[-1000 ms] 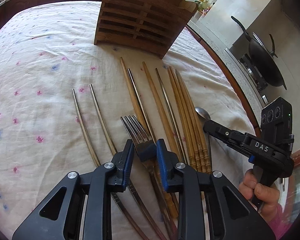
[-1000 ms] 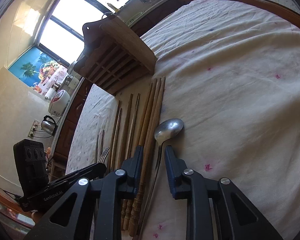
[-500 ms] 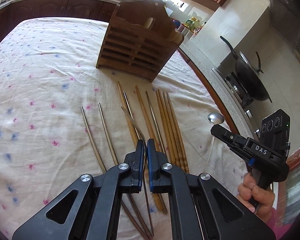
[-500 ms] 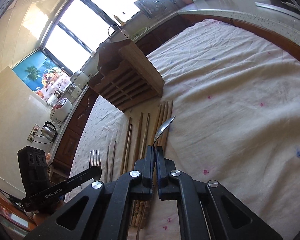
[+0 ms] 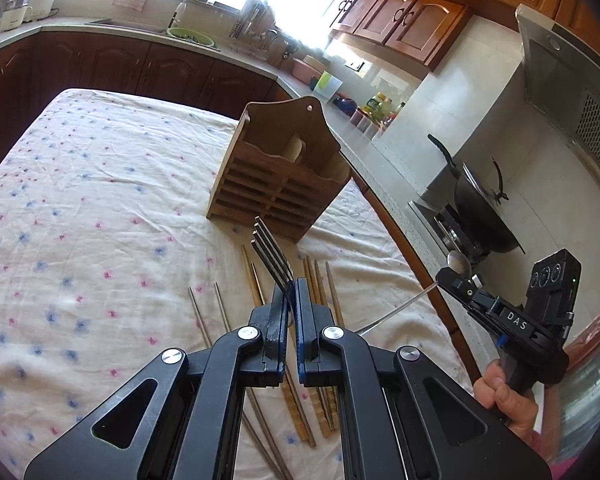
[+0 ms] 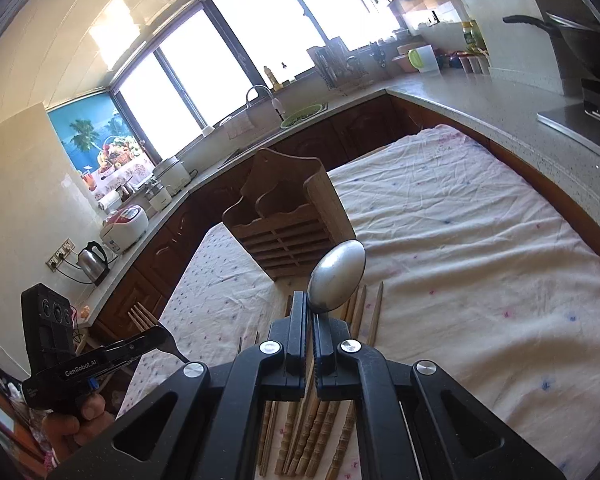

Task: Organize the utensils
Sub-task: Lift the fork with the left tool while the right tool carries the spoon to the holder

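Note:
My left gripper (image 5: 291, 292) is shut on a metal fork (image 5: 271, 257), held above the table with its tines pointing at the wooden utensil holder (image 5: 280, 184). My right gripper (image 6: 311, 308) is shut on a metal spoon (image 6: 337, 276), bowl up, also lifted toward the holder (image 6: 288, 228). The right gripper also shows in the left wrist view (image 5: 458, 280), with the spoon (image 5: 459, 265) in it. The left gripper shows in the right wrist view (image 6: 162, 334). Wooden and metal chopsticks (image 5: 256, 284) lie in a row on the cloth below, also seen in the right wrist view (image 6: 364, 308).
The table has a white flowered cloth (image 5: 100, 208). A stone counter edge (image 5: 400, 216) runs along its right side, with a wok (image 5: 480, 208) on a stove. A sink (image 6: 300, 120) and appliances stand along the far counter.
Both grippers have risen from the table with their utensils, the fork on the left and the spoon on the right, and now tilt up toward the holder.

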Available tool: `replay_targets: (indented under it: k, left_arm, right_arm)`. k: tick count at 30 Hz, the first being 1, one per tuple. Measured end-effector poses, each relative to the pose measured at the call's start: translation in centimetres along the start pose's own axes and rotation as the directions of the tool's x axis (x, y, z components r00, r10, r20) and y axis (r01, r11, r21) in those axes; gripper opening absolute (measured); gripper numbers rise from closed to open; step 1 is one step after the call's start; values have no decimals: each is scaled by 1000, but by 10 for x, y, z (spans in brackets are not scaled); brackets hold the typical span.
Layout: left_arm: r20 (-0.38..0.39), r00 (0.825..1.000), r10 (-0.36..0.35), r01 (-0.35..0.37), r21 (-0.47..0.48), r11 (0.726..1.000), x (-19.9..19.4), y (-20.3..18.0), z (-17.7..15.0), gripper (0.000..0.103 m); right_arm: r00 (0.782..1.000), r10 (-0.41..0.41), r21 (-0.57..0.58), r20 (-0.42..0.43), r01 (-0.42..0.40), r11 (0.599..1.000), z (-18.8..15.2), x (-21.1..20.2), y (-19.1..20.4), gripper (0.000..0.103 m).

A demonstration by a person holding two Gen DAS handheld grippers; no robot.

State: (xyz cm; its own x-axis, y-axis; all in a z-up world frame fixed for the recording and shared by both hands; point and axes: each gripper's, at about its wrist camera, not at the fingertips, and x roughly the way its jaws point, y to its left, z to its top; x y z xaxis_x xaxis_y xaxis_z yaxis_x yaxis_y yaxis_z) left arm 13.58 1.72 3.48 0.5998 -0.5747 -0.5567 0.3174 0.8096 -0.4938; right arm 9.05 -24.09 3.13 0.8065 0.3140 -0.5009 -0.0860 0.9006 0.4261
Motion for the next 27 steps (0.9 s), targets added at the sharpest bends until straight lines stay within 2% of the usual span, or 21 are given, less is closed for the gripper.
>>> replay_targets:
  k: [7,13,23,27]
  left_arm:
    - [53,999,4,-4,3,1000,-7,-1,22,2]
    - [121,993,3,-5,21,1000,-7,-6,59,2]
    - [252,968,-1,-21,84,996,11,-24,137,2]
    - [291,956,28,-59,98,993,33,-22,159,2]
  right_arm:
    - [998,-27,-81,53,31,996,18,3,16,2]
    - [991,-55,-136,120,71,988,43,8,22,2]
    - [969,-51,-187,241,98,977,103,24,30,2]
    - [964,-66,-209,258,122,970,122,47,33,2]
